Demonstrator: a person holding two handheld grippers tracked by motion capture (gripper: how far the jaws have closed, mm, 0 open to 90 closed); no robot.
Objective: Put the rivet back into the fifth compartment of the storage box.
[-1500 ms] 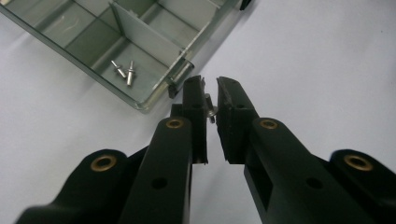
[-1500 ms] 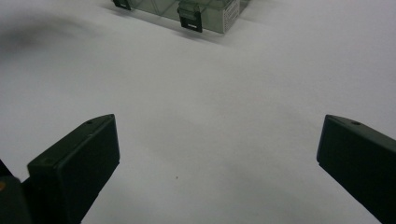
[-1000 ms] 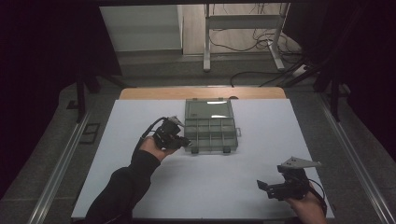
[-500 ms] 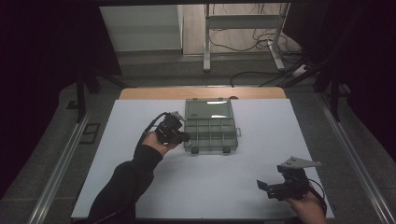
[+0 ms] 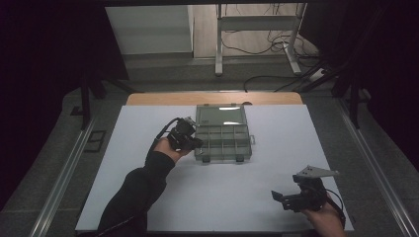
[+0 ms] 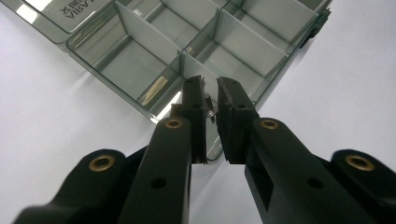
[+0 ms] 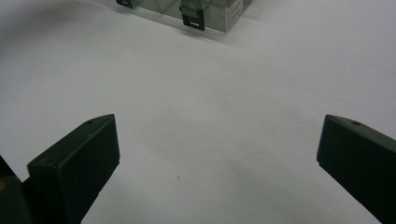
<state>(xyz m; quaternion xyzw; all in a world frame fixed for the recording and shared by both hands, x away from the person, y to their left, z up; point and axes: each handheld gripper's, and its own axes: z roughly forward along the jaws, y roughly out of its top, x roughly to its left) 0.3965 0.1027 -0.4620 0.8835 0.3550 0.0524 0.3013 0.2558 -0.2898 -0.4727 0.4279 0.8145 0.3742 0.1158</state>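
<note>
Two tools work over a white table [image 5: 217,197]. The left tool [image 5: 197,143] sits at the near left corner of a clear box [image 5: 223,140], which lies open in the far middle of the table with its lid [image 5: 220,114] folded back on the far side. In the left gripper view, the left tool [image 6: 210,100] has its jaws drawn nearly together over the corner compartment, with a narrow slit between them. A small shiny metal piece [image 6: 210,111] sits in that slit, pinched between the pads; it is too small to tell what it is. The jaw tips hang just above the box [image 6: 196,46] rim, where two dividers meet. The compartments in view look bare, and the lid [image 6: 65,14] carries printed lettering at its edge.

The right tool [image 5: 282,197] rests near the right front edge of the table, well apart from the box, held low in the person's hand [image 5: 323,222]. In the right gripper view its jaws stand wide apart, released, with plain table [image 7: 210,116] between them and nothing in their gap. The box [image 7: 219,9] shows at the far edge of that view, with a dark latch [image 7: 192,15] on its near wall.

The left sleeve [image 5: 133,192] comes in from the near side.
</note>
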